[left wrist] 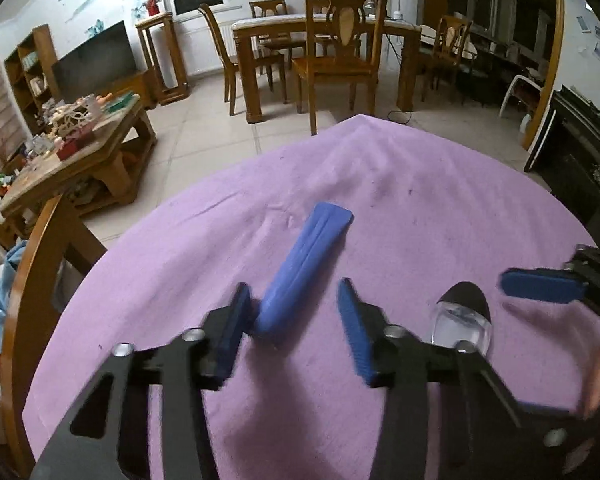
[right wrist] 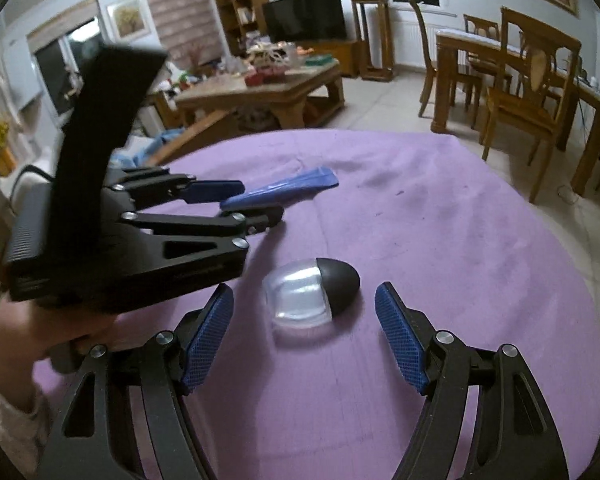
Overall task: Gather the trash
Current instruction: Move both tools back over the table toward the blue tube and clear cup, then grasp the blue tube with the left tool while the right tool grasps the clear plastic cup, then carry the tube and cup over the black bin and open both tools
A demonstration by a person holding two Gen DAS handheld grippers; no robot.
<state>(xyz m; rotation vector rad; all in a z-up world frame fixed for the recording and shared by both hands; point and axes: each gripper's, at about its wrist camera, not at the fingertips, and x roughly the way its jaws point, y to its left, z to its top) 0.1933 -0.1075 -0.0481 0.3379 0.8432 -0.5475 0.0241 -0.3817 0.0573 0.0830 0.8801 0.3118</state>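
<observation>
Lying on the purple cloth (left wrist: pixel 400 184) that is covering the round surface are two pieces of trash: a flat blue wrapper (left wrist: pixel 304 276) on the left and a small clear plastic container with a dark rounded cap (right wrist: pixel 310 294) on the right.

In the left wrist view, the left claw (left wrist: pixel 294 326) is hanging low over the cloth with its blue-padded fingers (left wrist: pixel 352 332) spread apart. The near end of the blue wrapper is lying in the gap between them, just beside the left finger, and I cannot tell if it is touching. The claw is not gripping anything. The clear container (left wrist: pixel 462 320) is showing just to the right of this claw, partly hidden behind its black linkage, and a blue finger of the right claw (left wrist: pixel 540 286) is coming in from the right edge.

In the right wrist view, the left claw (right wrist: pixel 240 200) is appearing on the left side, held by the person's hand (right wrist: pixel 40 332), with its tips at the near end of the blue wrapper (right wrist: pixel 284 190). The right claw (right wrist: pixel 304 336) is wide open, and the clear container is lying on its side between the two fingers, apart from both pads, its dark cap pointing away to the right.

Behind the surface, a wooden coffee table (right wrist: pixel 268 88) full of small things, a television (right wrist: pixel 304 14) and a dining table with wooden chairs (right wrist: pixel 520 92) are standing on the tiled floor (left wrist: pixel 204 136).
</observation>
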